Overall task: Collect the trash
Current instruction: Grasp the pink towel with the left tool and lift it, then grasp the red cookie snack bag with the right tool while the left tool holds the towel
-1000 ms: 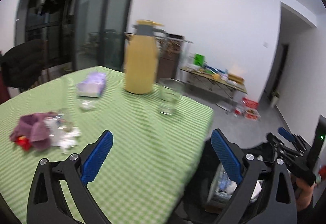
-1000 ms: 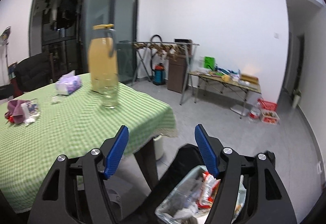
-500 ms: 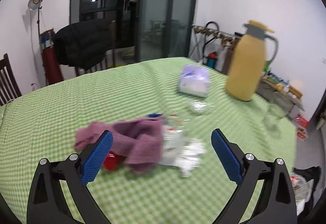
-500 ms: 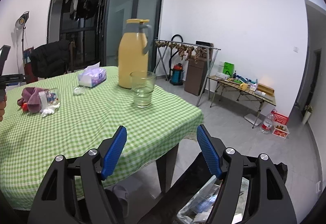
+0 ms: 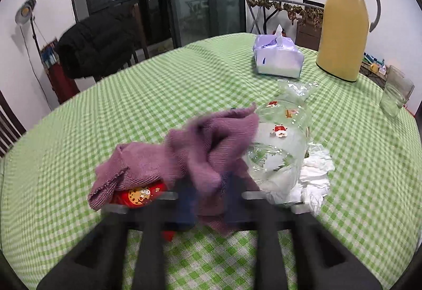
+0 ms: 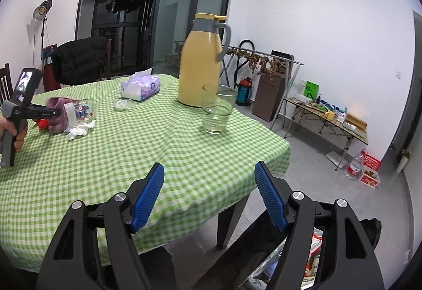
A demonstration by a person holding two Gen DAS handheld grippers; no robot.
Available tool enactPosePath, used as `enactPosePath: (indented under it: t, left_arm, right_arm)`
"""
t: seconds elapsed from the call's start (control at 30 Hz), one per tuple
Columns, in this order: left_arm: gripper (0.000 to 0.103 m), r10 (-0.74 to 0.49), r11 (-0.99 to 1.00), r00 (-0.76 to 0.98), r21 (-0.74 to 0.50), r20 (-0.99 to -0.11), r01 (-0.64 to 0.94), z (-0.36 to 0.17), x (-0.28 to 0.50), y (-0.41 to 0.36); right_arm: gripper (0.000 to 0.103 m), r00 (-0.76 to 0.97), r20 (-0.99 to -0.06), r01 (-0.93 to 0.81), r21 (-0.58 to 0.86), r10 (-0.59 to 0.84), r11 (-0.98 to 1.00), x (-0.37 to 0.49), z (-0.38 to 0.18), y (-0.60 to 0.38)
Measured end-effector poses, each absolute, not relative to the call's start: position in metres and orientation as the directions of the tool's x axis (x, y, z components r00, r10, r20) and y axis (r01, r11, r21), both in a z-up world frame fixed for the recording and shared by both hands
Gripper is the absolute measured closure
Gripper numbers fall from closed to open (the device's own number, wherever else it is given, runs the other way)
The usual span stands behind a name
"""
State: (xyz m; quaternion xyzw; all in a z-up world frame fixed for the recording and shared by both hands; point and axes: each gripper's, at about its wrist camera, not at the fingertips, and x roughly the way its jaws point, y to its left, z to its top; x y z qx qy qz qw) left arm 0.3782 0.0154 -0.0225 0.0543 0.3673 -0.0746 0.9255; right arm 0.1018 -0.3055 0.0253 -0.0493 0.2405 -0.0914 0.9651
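On the green checked tablecloth [image 5: 158, 105] lies a trash pile: a purple cloth [image 5: 211, 147] over a red cookie wrapper [image 5: 139, 195], a clear printed plastic bag [image 5: 279, 142] and a crumpled white tissue [image 5: 313, 176]. My left gripper [image 5: 211, 200] is blurred, its jaws closing with the cloth's near fold pinched between them. The right wrist view shows that gripper [image 6: 56, 112] at the cloth [image 6: 56, 105], held by a hand. My right gripper [image 6: 208, 197] stands open over the table's near edge, holding nothing. A black trash bag [image 6: 303, 258] sits low right.
A yellow thermos [image 5: 343, 26], a drinking glass [image 5: 394, 95], a tissue pack [image 5: 277, 58] and a small clear wrapper [image 5: 298, 85] stand beyond the pile. A chair with a black jacket [image 5: 97, 44] is behind the table. A folding table [image 6: 327, 116] stands by the far wall.
The left gripper swung from the table's edge to the trash pile, came down on it, and its wide jaws came together on the purple cloth. The right gripper turned toward the table.
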Motion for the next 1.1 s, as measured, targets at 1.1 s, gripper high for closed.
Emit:
enactPosePath:
  t: [1.1]
  left_arm:
    - [0.093,-0.051,0.896,0.929,-0.428,-0.366,-0.119,0.130,0.283,0.256]
  right_arm:
    - [0.035,0.508,-0.831,-0.698,-0.242,0.227,0.674,0.364,-0.015,0.069]
